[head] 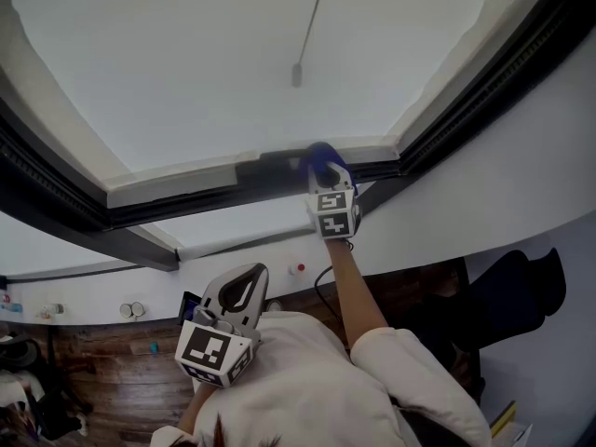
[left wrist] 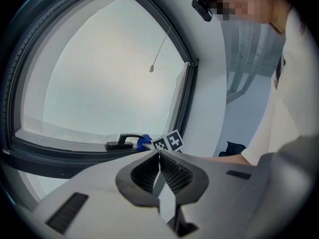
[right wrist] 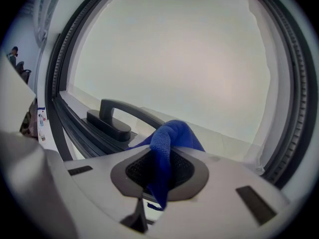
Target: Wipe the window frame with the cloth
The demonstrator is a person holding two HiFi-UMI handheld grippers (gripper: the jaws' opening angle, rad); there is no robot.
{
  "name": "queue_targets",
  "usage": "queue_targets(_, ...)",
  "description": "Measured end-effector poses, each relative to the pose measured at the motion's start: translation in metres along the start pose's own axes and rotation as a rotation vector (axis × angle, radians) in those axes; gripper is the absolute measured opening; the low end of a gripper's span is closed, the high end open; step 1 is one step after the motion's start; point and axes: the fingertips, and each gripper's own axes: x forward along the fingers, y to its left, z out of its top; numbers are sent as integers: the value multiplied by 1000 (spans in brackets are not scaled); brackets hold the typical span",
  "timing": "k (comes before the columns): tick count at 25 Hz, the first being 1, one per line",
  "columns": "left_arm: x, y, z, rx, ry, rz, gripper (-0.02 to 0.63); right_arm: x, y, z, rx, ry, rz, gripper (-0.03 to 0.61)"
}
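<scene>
Pale, bright glass is filling a large window, with a thin cord [head: 310,26] hanging down in front of it. Dark frame [head: 200,196] is running along the bottom edge and up both sides. The right gripper [head: 326,170] is reaching out on a bare forearm to the bottom rail, with its jaws pinching a blue cloth [right wrist: 172,136]. The cloth is bunching up above the jaws and trailing down between them, and it is sitting at the rail just beside a black handle [right wrist: 112,116]. From the head view, I cannot tell whether the cloth is touching the rail. The left gripper [left wrist: 159,158] is hanging back near the person's chest, well apart from the window, with its jaws pressed together on nothing. The person is wearing a white short-sleeved top [head: 307,380].
</scene>
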Motion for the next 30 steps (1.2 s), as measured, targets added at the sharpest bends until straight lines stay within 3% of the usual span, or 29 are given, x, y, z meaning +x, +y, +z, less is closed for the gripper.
queue_targets(16,-18,5,-2,-4,-3,5,11,-2,24,12,309,-86,23,46)
queue_targets(25,-19,-5,-5,-15,-2,-34,11,-5,52,17,246,-84,109,46)
queue_targets(30,-17,-21,-9,-17,8,-74,11,-18,59,8,139,-86,152,46)
